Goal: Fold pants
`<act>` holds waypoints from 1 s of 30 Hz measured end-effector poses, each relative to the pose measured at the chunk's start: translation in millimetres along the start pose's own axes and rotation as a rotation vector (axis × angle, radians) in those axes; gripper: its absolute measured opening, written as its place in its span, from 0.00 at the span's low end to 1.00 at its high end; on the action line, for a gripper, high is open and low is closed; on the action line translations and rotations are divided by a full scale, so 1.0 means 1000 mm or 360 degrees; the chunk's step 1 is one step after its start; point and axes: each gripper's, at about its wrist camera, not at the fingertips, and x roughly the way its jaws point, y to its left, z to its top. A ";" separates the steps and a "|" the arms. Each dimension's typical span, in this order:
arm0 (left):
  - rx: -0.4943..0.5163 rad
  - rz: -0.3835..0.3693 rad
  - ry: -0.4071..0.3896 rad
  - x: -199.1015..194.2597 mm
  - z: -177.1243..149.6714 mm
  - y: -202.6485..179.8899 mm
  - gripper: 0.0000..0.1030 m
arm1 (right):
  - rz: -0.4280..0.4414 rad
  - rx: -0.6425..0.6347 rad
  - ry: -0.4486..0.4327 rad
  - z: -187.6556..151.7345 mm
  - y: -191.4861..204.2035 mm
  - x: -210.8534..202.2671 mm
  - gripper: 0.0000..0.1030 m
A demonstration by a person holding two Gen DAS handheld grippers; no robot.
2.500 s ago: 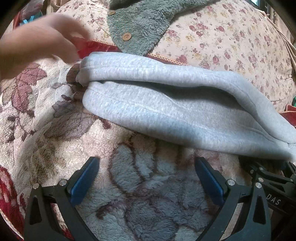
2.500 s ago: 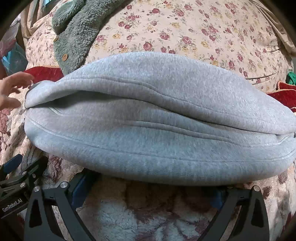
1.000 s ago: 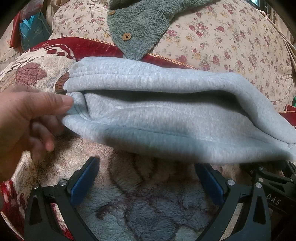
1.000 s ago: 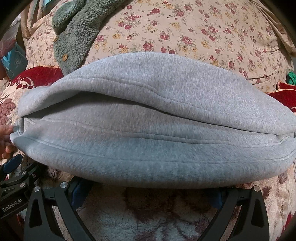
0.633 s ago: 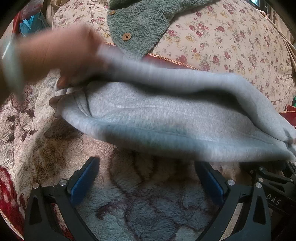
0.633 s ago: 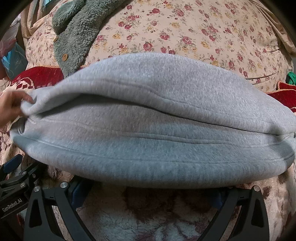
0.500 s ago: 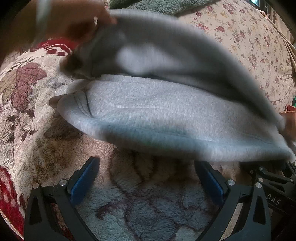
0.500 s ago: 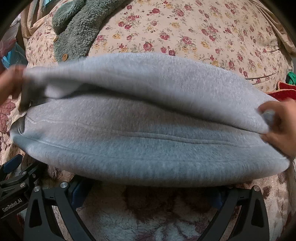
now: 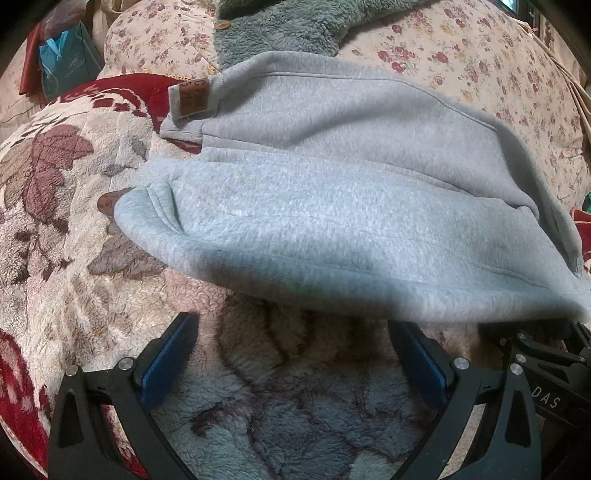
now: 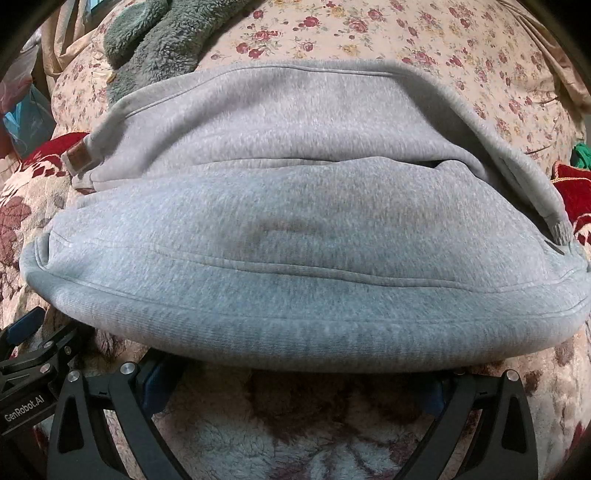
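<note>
Lying across the fleece blanket (image 9: 74, 258) in front of both my tools, the grey sweatpants (image 9: 332, 221) were folded into a long band, with an upper layer set back from the lower one so that two stepped edges showed. A brown leather patch (image 9: 190, 98) sat at the left end of the upper layer. My left gripper (image 9: 295, 354) rested low on the blanket just short of the pants' near edge, its blue-padded fingers (image 9: 166, 365) spread wide and holding nothing. My right gripper (image 10: 295, 384) sat beside it, and the pants' thick near hem overhung its fingertips; its fingers were also well apart, with only blanket between them. From the right wrist view the pants (image 10: 303, 258) filled most of the frame. Beyond them I could see a rose-printed quilt (image 10: 406, 40) and a green fleece garment (image 9: 280, 26) with a wooden button, lying partly behind the pants' far edge.
</note>
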 end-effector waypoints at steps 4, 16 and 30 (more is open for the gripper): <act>0.0000 0.0000 0.0000 0.000 0.000 0.000 1.00 | 0.0000 -0.0003 0.0001 0.000 0.000 0.000 1.00; -0.0001 0.0008 0.0021 0.000 0.003 0.000 1.00 | -0.0004 -0.0044 0.0022 0.000 0.000 0.000 1.00; 0.0035 -0.0043 -0.0159 -0.062 -0.002 -0.012 1.00 | 0.0351 -0.0078 0.0068 0.001 -0.039 -0.048 1.00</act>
